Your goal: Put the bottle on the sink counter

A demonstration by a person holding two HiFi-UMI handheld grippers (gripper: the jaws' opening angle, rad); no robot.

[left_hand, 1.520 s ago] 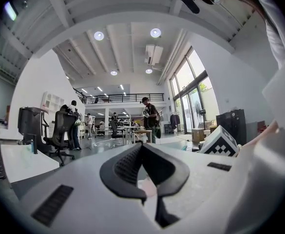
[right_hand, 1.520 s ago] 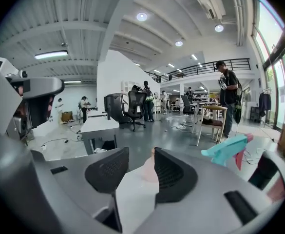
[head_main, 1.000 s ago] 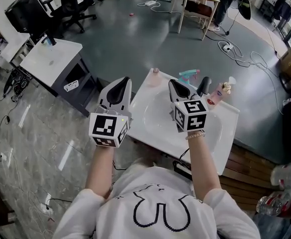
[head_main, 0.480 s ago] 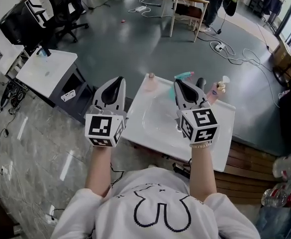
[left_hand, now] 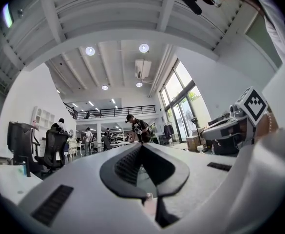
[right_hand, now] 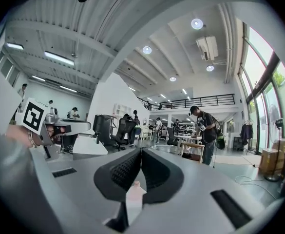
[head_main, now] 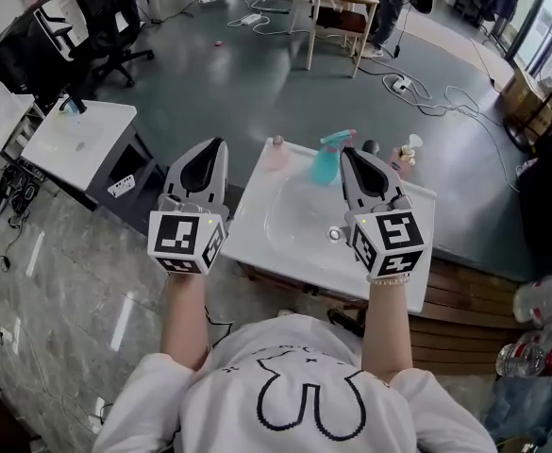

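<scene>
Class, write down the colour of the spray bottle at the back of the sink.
Teal. The spray bottle shows best in the head view.

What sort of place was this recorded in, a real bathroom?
Probably an open lab or office hall, not a bathroom: a freestanding white sink unit on bare grey floor, office chairs and loose cables around, a mezzanine railing beyond.

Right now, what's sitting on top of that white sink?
On the sink's back rim: a pink bottle, a teal spray bottle, a small white-topped bottle. The right gripper covers part of that rim, so more may stand there.
</scene>
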